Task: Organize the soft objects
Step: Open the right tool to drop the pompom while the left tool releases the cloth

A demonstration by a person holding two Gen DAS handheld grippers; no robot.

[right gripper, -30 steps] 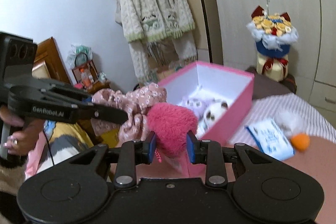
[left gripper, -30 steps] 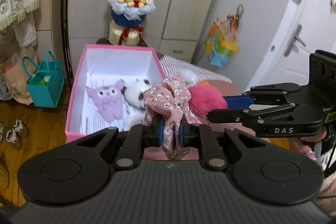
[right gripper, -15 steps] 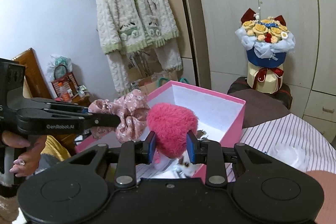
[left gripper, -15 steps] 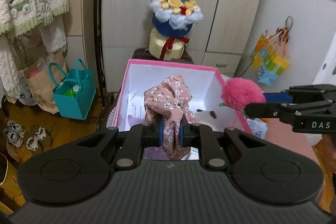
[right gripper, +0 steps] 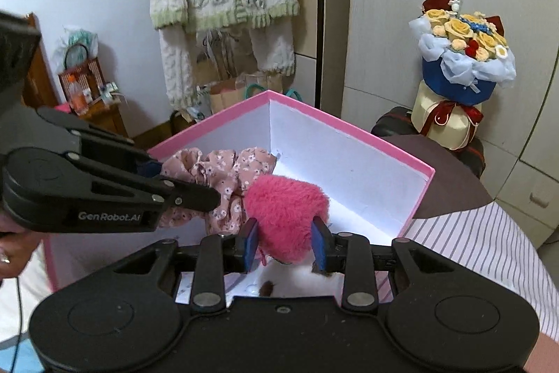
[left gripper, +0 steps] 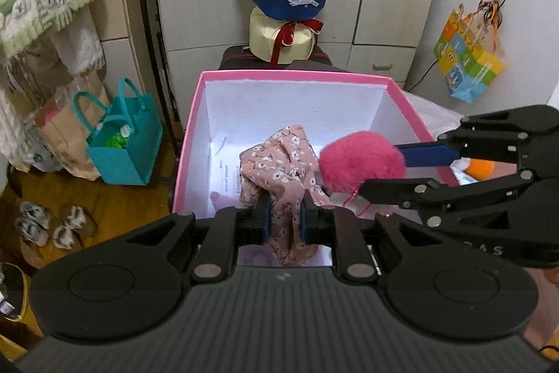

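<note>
Both hands hung over the pink box. Left gripper pinched the floral scrunchie, jaws easing apart. Right gripper clasped the pink pompom, jaws opening. Neither released yet. A white plush, apparently, lay inside already; orange ball waited beyond the box.
</note>
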